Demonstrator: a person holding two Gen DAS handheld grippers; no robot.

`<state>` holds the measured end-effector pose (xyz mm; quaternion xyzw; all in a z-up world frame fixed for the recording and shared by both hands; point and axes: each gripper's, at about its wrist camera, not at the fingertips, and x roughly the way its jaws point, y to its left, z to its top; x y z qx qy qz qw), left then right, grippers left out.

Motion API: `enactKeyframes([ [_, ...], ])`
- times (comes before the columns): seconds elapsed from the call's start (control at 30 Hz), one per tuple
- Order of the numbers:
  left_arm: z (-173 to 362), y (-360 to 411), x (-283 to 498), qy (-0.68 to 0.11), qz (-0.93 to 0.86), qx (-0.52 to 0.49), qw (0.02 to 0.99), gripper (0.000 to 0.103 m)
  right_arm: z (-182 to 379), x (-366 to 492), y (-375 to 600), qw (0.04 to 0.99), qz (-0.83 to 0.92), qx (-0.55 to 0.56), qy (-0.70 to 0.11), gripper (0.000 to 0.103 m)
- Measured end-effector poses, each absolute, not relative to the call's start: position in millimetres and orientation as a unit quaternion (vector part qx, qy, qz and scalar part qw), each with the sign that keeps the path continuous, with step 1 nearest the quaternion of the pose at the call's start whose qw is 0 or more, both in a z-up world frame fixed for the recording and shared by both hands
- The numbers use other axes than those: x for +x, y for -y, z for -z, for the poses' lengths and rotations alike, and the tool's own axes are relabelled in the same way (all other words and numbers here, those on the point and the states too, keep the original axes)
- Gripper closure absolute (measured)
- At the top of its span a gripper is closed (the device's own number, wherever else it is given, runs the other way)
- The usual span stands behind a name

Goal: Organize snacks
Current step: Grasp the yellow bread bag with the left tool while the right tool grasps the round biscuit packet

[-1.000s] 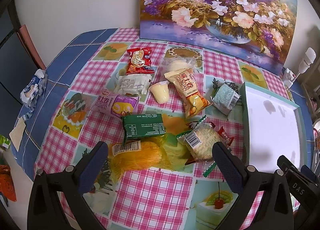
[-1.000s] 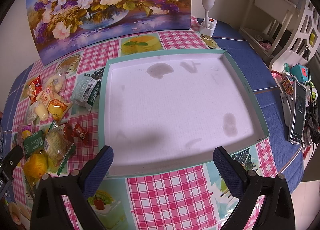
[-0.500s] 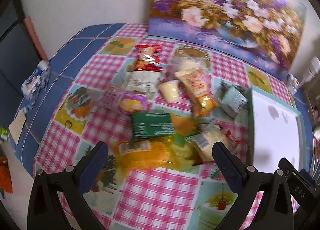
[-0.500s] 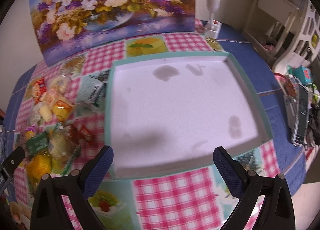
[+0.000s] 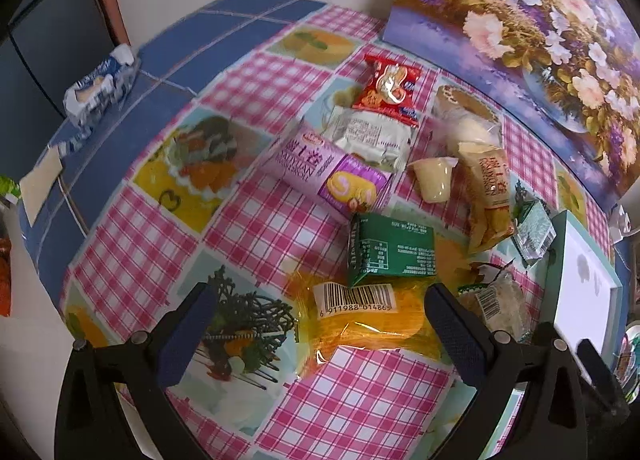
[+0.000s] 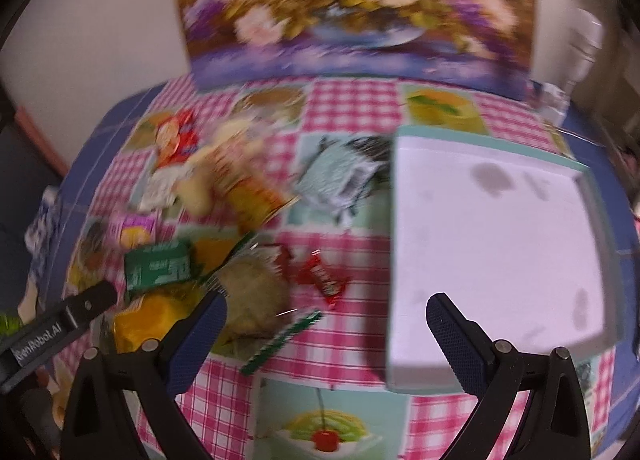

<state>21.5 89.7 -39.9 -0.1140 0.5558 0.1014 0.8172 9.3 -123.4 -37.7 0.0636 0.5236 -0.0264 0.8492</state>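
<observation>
A checkered table (image 5: 256, 236) carries scattered snack packets (image 5: 332, 175) beside a teal-rimmed white tray (image 6: 496, 244).

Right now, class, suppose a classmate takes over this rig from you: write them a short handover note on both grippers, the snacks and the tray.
Left gripper: open, holding nothing, poised just above the yellow packet.
Right gripper: open, holding nothing, between the snack pile and the tray; its view is blurred.
Snacks: all loose on the tablecloth left of the tray, among them the green box, purple roll pack, red packet, jelly cup and red candies.
Done: nothing; the tray holds no snacks.
Left: move every snack into the tray; the yellow packet looks the likely first pick.
</observation>
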Motion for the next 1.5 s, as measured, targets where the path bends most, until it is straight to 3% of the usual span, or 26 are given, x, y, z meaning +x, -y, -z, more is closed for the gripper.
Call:
enactKeyframes([
  [0.37,64,-84,33,-0.593,-0.081,-0.141,0.789,0.000,74,29,90,0.839,-0.015,0.006,-0.543,0.002],
  [0.53,79,-76,40,-0.613,-0.068,-0.143,0.774,0.000,78,31,81,0.840,-0.023,-0.015,-0.542,0.007],
  [0.63,86,-70,43,-0.621,-0.058,-0.144,0.769,0.000,81,31,79,0.839,-0.022,-0.023,-0.543,0.011],
  [0.8,95,-65,48,-0.626,-0.058,-0.149,0.764,0.000,85,30,79,0.836,-0.030,-0.022,-0.548,0.029],
  [0.9,101,-66,50,-0.627,-0.058,-0.163,0.760,0.001,84,29,81,0.836,-0.030,-0.016,-0.548,0.033],
  [1.03,106,-67,47,-0.626,-0.047,-0.179,0.758,0.011,84,28,83,0.835,-0.032,-0.006,-0.549,0.034],
  [1.33,97,-67,34,-0.619,-0.045,-0.185,0.762,0.021,83,25,94,0.832,-0.024,0.017,-0.554,0.036],
  [1.5,95,-73,31,-0.621,-0.047,-0.189,0.759,0.023,79,22,100,0.829,-0.021,0.033,-0.557,0.048],
])
